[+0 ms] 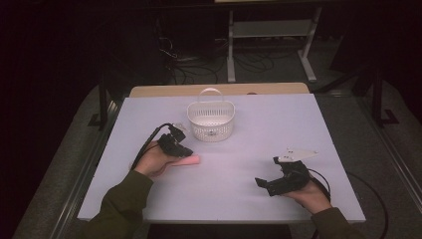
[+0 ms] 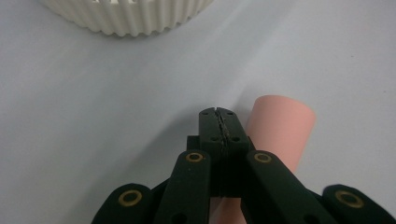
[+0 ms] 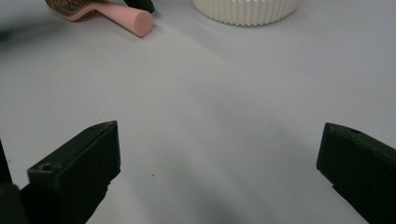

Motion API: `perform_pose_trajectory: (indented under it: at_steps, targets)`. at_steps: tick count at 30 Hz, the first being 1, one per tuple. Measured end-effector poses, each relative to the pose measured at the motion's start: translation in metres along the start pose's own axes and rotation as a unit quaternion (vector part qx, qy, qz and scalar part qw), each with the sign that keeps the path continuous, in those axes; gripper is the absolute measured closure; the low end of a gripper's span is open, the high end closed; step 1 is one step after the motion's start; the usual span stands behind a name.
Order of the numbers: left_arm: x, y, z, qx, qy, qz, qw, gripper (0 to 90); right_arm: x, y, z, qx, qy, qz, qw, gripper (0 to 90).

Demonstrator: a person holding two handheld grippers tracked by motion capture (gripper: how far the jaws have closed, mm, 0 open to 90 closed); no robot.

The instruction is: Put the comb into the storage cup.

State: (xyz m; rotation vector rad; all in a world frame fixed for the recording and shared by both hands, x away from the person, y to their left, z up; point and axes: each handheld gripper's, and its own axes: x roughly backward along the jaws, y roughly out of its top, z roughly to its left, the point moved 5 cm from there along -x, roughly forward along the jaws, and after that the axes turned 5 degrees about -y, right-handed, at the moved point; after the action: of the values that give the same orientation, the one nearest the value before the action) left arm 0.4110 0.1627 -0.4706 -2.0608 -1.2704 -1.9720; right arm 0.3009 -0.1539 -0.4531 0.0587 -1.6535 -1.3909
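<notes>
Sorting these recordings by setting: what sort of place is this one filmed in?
Probably a lab or workshop recording bench, not a home. A plain white table stands in a dark room, loose cables trail over the floor behind it beside a metal frame stand, and only a white basket and a pink brush lie out.

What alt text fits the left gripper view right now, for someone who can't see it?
The left hand-held gripper, jaws shut with nothing between them, points over a pink cylinder lying on the pale table. The ribbed white basket stands beyond.

Olive sleeves [image 1: 124,199]; black jaws (brass-ringed screws).
</notes>
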Motion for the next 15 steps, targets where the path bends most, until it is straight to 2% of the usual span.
perform_pose_trajectory:
  at_steps: [15]
  targets:
    - [0.004, -0.009, -0.015, -0.013, -0.007, 0.006, 0.9999, 90.0, 0.000, 0.000, 0.000, 0.000, 0.000, 0.001, 1.0000, 0.0]
